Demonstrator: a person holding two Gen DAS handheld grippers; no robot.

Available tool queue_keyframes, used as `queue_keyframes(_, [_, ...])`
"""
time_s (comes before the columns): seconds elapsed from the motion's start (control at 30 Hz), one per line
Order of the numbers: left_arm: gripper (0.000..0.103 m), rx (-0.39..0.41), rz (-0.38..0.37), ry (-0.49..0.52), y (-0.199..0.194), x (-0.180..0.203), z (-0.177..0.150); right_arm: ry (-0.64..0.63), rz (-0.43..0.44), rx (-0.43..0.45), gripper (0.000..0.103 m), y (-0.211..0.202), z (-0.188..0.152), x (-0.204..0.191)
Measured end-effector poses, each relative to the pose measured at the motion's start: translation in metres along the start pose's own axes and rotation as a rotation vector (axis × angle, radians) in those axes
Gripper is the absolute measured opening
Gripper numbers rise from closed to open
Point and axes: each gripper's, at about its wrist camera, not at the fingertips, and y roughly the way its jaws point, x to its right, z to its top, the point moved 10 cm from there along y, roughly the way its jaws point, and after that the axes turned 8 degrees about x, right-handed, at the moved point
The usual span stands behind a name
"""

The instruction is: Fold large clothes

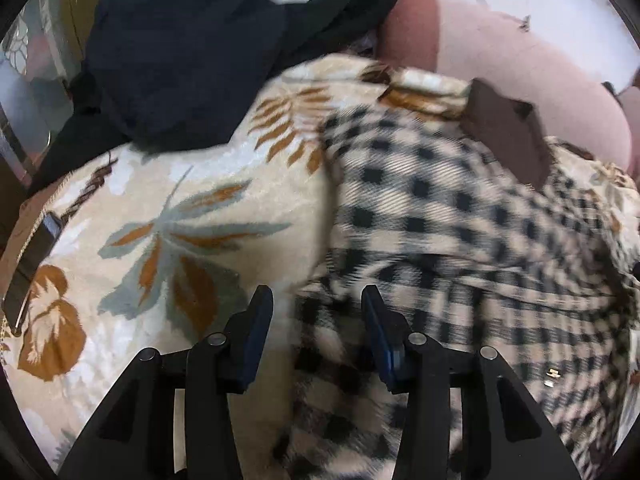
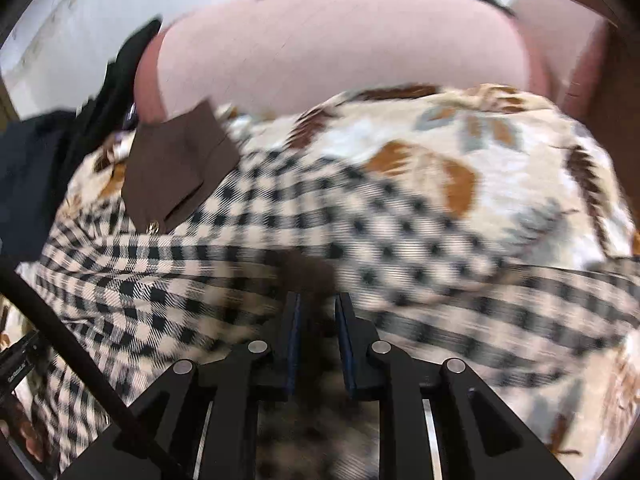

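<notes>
A cream blanket (image 1: 132,208) printed with rust and grey leaves fills the lower left of the left wrist view and the right side of the right wrist view (image 2: 500,152). On it lies the checked garment (image 1: 460,240), beige with black squares, blurred, taking the centre and lower right of the left view and the centre and lower left of the right view (image 2: 240,248). A pink cushion (image 2: 340,48) spans the upper part of the right view. A dark navy cloth (image 1: 180,60) is heaped at the upper left of the left view. The garment's brown collar (image 2: 176,164) sits at left centre.

The left tool (image 1: 317,300) is spread wide above the garment's edge. The right tool (image 2: 318,300) is narrowed around a brown fold; whether it pinches cannot be told.
</notes>
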Motion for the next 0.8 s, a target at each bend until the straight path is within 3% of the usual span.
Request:
queue_keyframes(0.1, [0.051, 0.046, -0.046, 0.032, -0.028, 0.019, 0.001, 0.065, -0.047, 0.044, 0.026, -0.038, -0.005, 0.059])
queue_keyframes(0.2, [0.052, 0.063, -0.108, 0.074, -0.054, 0.040, -0.010, 0.189, -0.158, 0.121, 0.033, -0.075, -0.014, 0.143])
queue_keyframes(0.3, [0.052, 0.052, -0.166, 0.126, -0.078, 0.058, -0.030, 0.324, -0.292, 0.175, 0.057, -0.095, -0.029, 0.229])
queue_keyframes(0.37, [0.054, 0.045, -0.190, 0.129, -0.091, 0.066, -0.043, 0.437, -0.342, 0.196, 0.059, -0.096, -0.045, 0.281])
queue_keyframes(0.53, [0.059, -0.002, -0.267, 0.080, -0.104, 0.082, -0.080, 0.610, -0.259, 0.136, 0.059, -0.068, -0.067, 0.331])
queue_keyframes(0.7, [0.059, -0.041, -0.225, 0.123, -0.107, 0.096, -0.105, 0.638, -0.222, 0.162, 0.059, -0.044, -0.052, 0.344])
queue_keyframes(0.77, [0.059, -0.056, -0.220, 0.107, -0.109, 0.099, -0.110, 0.623, -0.205, 0.170, 0.047, -0.034, -0.043, 0.340])
queue_keyframes(0.8, [0.059, -0.062, -0.216, 0.099, -0.109, 0.101, -0.112, 0.613, -0.180, 0.169, 0.015, -0.034, -0.039, 0.337])
